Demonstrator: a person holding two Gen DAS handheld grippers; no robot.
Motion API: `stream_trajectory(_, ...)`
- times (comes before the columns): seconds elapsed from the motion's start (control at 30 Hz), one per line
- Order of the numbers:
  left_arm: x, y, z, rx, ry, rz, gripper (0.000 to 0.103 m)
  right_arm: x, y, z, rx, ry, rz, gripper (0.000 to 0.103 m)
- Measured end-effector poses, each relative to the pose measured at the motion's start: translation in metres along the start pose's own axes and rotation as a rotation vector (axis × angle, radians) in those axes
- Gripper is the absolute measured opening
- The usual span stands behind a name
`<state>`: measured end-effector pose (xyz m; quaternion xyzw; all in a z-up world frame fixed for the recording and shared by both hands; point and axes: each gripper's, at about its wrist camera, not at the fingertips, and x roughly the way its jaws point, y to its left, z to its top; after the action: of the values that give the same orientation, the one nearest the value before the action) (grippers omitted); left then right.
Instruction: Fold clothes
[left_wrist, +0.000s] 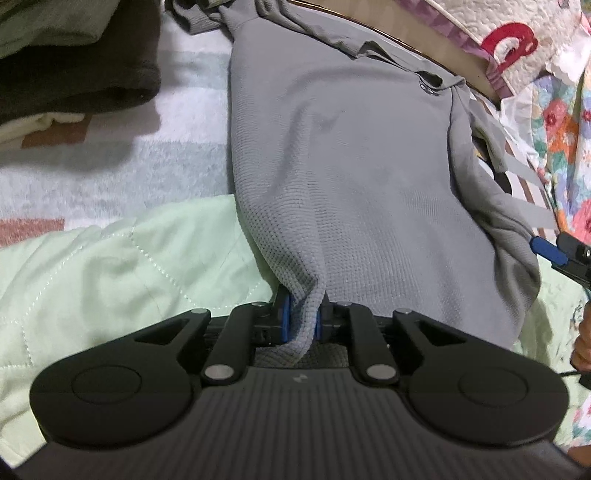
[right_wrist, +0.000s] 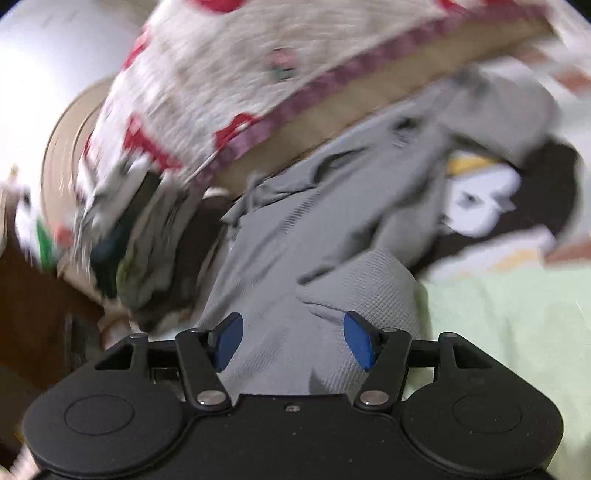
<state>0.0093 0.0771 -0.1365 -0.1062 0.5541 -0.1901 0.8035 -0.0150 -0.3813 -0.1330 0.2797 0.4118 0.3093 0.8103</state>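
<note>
You are holding the left gripper with its jaws pressed together on a fold of the grey shirt, and the blue pads are pinching the waffle fabric between them. To the left of these jaws a pale green quilt is lying, and further ahead on the left a dark brown garment is resting on a light patterned blanket. Straight ahead of the jaws the grey shirt is spreading flat away from you, with its collar at the far end near a wooden edge. To the right of the jaws the shirt is bunching into a fold, and there the right gripper is showing its blue pad just beside the cloth, while a flowered quilt is lying behind it. In the right wrist view you are holding the right gripper with its jaws wide apart; the grey shirt is lying between and under the blue pads, but they are not pressing on it. To the left of these jaws a pile of mixed clothes is sitting, blurred. Ahead a cream quilt with red shapes is hanging over the wooden edge. To the right the green quilt is lying, and beyond it a brown cloth with a white print.
</note>
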Motion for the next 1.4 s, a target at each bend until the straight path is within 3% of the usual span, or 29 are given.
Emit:
stream_trajectory(0.2,-0.001,0.004,0.003,-0.022,0.006,-0.014,0.012,-0.001,-0.045,-0.018,0.259,-0.037,-0.032,0.066)
stream_trajectory(0.33,0.000,0.005,0.003,-0.027,0.008,-0.016,0.012,0.000,-0.049,-0.019,0.297,-0.085,-0.174,0.066)
stream_trajectory(0.4,-0.001,0.005,0.003,-0.032,0.012,-0.019,0.012,0.002,-0.043,-0.018,0.216,-0.072,-0.222,0.066)
stream_trajectory(0.5,-0.001,0.005,0.003,-0.034,0.014,-0.021,0.012,0.009,-0.025,-0.024,-0.007,-0.029,-0.274,0.066)
stream_trajectory(0.57,-0.001,0.005,0.004,-0.033,0.015,-0.022,0.012,0.007,-0.020,-0.029,-0.128,-0.057,-0.282,0.065)
stream_trajectory(0.63,0.000,0.006,0.004,-0.029,0.016,-0.022,0.012,0.005,-0.025,-0.028,-0.149,-0.106,-0.269,0.047)
stream_trajectory(0.67,-0.001,0.006,0.005,-0.027,0.016,-0.022,0.012,0.004,-0.025,-0.024,-0.157,-0.126,-0.262,0.011)
stream_trajectory(0.7,-0.001,0.006,0.004,-0.026,0.015,-0.021,0.012,0.002,-0.021,-0.019,-0.173,-0.142,-0.256,0.009)
stream_trajectory(0.8,-0.002,0.006,0.003,-0.032,0.015,-0.019,0.013,-0.013,0.009,-0.005,-0.306,-0.221,-0.239,0.007)
stream_trajectory(0.9,-0.002,0.008,0.004,-0.039,0.018,-0.022,0.014,-0.025,0.041,0.010,-0.376,-0.247,-0.284,0.007)
stream_trajectory(1.1,-0.002,0.011,0.004,-0.054,0.018,-0.028,0.014,-0.051,0.076,0.011,-0.299,-0.168,-0.663,0.006)
stream_trajectory(1.2,-0.002,0.011,0.004,-0.058,0.018,-0.027,0.014,-0.043,0.061,0.001,-0.334,-0.125,-0.819,0.006)
stream_trajectory(1.27,-0.002,0.010,0.004,-0.056,0.017,-0.026,0.014,-0.032,0.036,-0.001,-0.283,-0.058,-0.808,0.007)
stream_trajectory(1.33,-0.002,0.011,0.004,-0.056,0.017,-0.028,0.014,-0.036,0.011,-0.004,-0.163,-0.070,-0.697,0.009)
stream_trajectory(1.4,-0.003,0.012,0.004,-0.063,0.018,-0.032,0.015,-0.039,-0.001,-0.008,-0.125,-0.090,-0.653,0.016)
